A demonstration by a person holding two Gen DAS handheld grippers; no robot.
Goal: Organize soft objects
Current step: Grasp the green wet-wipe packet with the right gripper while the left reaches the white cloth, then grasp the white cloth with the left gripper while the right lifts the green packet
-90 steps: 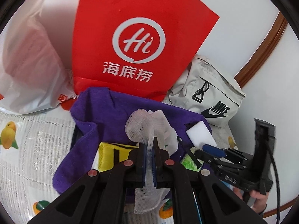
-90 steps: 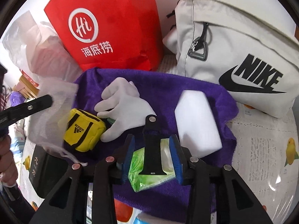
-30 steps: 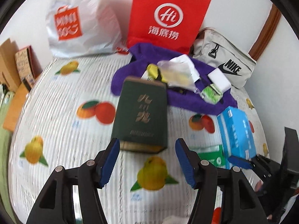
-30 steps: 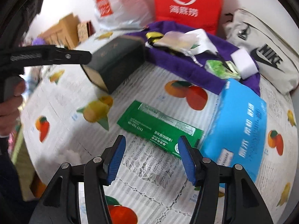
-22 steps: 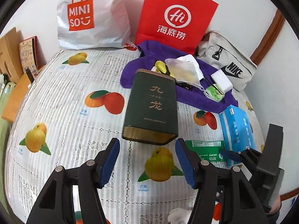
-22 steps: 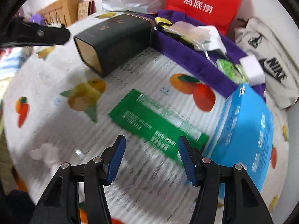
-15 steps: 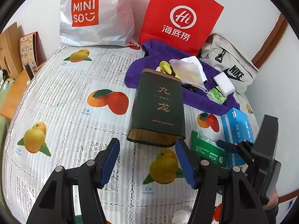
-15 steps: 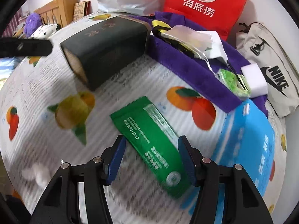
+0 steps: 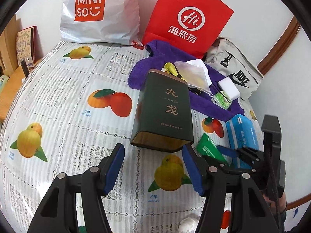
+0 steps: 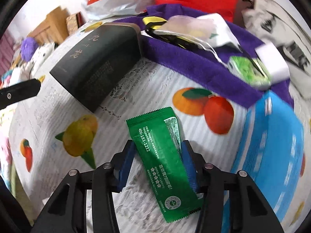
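The desk [image 9: 58, 97] carries a fruit-print cloth and has much bare room from 7 to 11 o'clock in the left wrist view; the crowded part is from 12 to 4 o'clock. There the purple towel [image 9: 161, 71] lies under the collected soft things, touching the red bag [image 9: 186, 19] at 1 o'clock, and the grey bag [image 9: 239, 73] closes the far right side. So a carry to the towel has open room only from the near side, between the dark tin [image 9: 165, 108] and the blue pack [image 10: 272, 145].

The tin lies at 12 o'clock just beyond the left claw [image 9: 153, 165], which is spread and holds nothing. I think a forward push here would knock the tin into the towel and disturb the pile.

The blue pack lies just beside the right claw [image 10: 157, 163] at 3 o'clock. The right finger has little room on that side and may catch on the pack.

The green sachet [image 10: 165, 163] lies flat on the desk between the fingers of the right claw, whose jaws are closing on it; whether the pads press already, I cannot tell. The sachet is thin and lies at an angle, so the pads may slide over it, crumple it, or pinch the cloth together with it.
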